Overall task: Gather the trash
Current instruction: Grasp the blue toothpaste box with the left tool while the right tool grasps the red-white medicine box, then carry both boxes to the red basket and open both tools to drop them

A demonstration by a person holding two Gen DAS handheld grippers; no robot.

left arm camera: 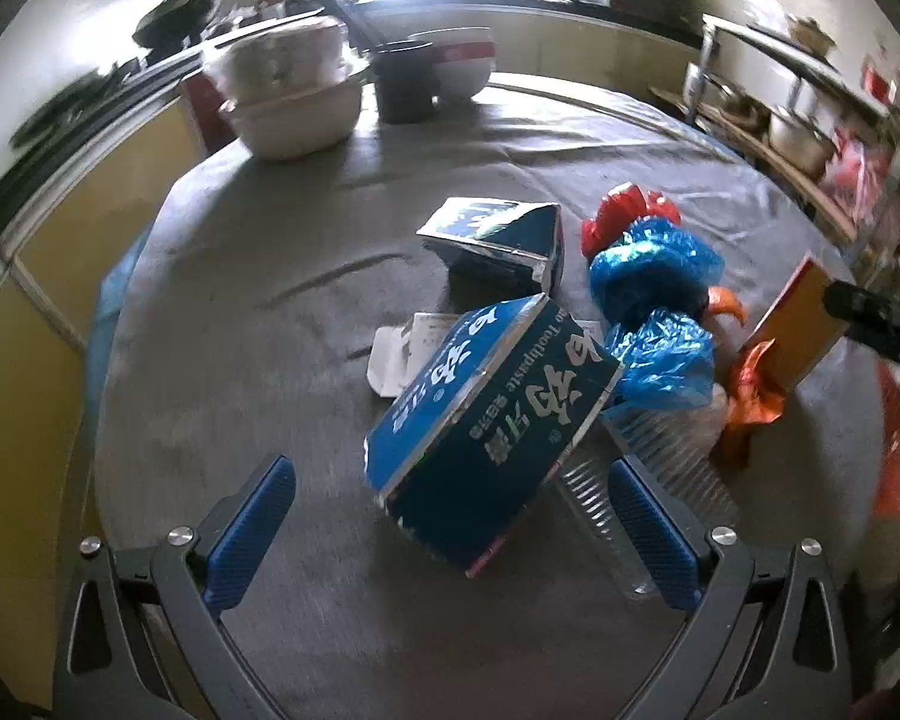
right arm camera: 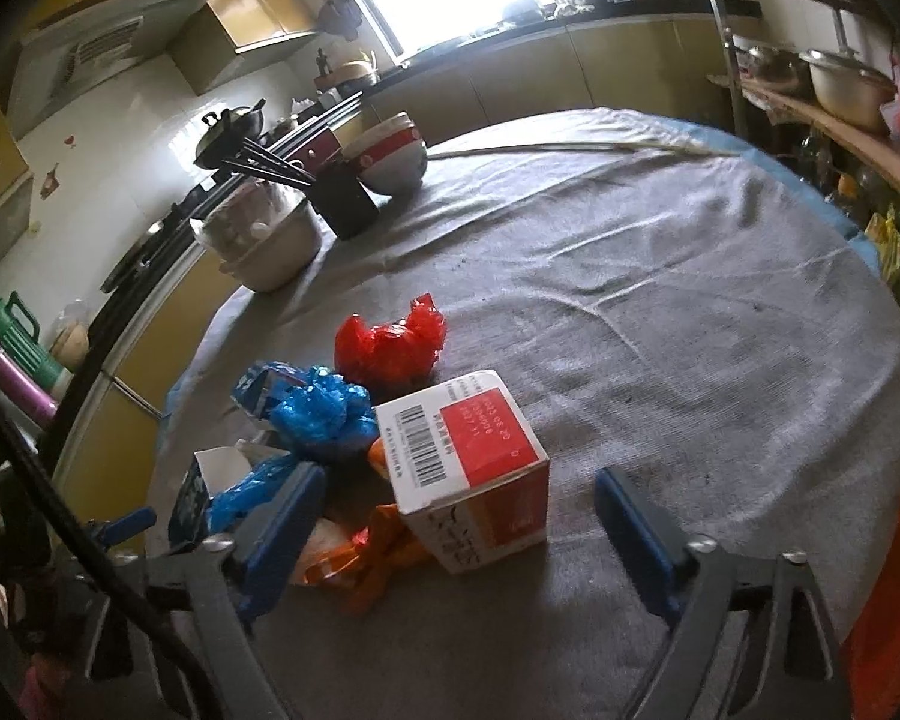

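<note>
A pile of trash lies on the grey-clothed round table point(left arm camera: 258, 372). In the left wrist view a blue toothpaste box point(left arm camera: 486, 426) lies tilted between the fingers of my open left gripper point(left arm camera: 450, 480), over a clear plastic cup point(left arm camera: 648, 480). Behind it are a second blue box point(left arm camera: 498, 246), crumpled blue bags point(left arm camera: 654, 276), a red bag point(left arm camera: 618, 210) and an orange wrapper point(left arm camera: 750, 396). In the right wrist view a red-and-white carton point(right arm camera: 474, 468) stands between the fingers of my open right gripper point(right arm camera: 459, 492), with the orange wrapper point(right arm camera: 372, 558), blue bags point(right arm camera: 318, 414) and red bag point(right arm camera: 390, 348) nearby.
Stacked bowls point(right arm camera: 390, 150), a black cup with chopsticks point(right arm camera: 345, 198) and a covered basin point(right arm camera: 264, 240) stand at the table's far edge. A shelf with pots point(right arm camera: 840, 84) is to the right. An orange-red mesh bag point(right arm camera: 894, 570) hangs at the right edge.
</note>
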